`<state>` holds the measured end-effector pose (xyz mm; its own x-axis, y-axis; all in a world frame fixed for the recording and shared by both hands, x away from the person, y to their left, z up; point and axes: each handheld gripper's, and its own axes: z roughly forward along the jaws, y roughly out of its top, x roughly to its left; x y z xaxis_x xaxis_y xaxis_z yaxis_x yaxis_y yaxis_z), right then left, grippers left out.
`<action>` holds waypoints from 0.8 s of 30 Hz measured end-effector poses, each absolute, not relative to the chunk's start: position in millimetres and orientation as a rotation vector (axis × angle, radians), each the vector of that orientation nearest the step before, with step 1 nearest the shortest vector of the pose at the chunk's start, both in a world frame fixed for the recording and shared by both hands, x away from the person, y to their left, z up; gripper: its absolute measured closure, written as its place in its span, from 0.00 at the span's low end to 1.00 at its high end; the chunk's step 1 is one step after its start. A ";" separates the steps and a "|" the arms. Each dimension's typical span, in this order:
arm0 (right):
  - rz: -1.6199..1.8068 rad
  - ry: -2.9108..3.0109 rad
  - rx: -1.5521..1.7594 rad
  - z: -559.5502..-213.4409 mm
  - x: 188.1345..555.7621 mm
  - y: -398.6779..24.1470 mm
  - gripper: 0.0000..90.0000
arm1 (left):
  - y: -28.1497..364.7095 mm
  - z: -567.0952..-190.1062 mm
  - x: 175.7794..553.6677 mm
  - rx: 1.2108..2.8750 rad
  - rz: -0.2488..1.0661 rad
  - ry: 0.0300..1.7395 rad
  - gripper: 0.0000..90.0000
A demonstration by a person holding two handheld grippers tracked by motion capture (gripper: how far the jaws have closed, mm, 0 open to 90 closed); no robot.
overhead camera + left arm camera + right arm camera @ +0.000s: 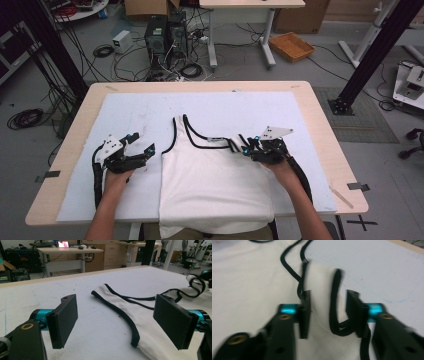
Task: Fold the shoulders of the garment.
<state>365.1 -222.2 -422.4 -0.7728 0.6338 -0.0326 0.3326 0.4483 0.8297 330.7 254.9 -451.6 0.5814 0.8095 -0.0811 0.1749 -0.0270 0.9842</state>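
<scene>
A white tank top (215, 175) with black trim lies flat on the white mat (130, 110), its hem hanging over the near table edge. My left gripper (143, 143) rests on the mat just left of the shirt, jaws wide open and empty; in the left gripper view (115, 320) the left shoulder strap (117, 305) lies ahead between them. My right gripper (248, 145) sits at the right shoulder strap. In the right gripper view (328, 312) its jaws stand apart, with the bunched white strap (322, 285) and its black edging between them, not squeezed.
The wooden table (320, 130) rims the mat on all sides. On the floor beyond it are computer towers (165, 32), tangled cables (190, 70), a wicker basket (291, 46) and a desk's legs. Black frame posts stand at both sides.
</scene>
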 end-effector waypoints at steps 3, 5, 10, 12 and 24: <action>1.345 2.274 0.838 -414.8 363.8 -226.8 0.52 | 255.1 -451.6 330.8 1.546 0.628 0.862 0.22; 1.401 2.227 0.861 -409.6 364.9 -229.8 0.52 | 254.5 -451.5 330.6 1.551 0.629 0.859 0.22; 1.428 2.388 0.780 -408.9 361.8 -217.0 0.61 | 255.5 -451.5 330.9 1.547 0.625 0.864 0.22; 1.388 2.475 0.729 -413.5 358.3 -208.6 0.63 | 255.3 -451.5 330.7 1.548 0.627 0.863 0.22; 1.060 2.668 0.543 -438.8 344.2 -196.0 0.96 | 254.5 -451.5 330.6 1.551 0.629 0.860 0.22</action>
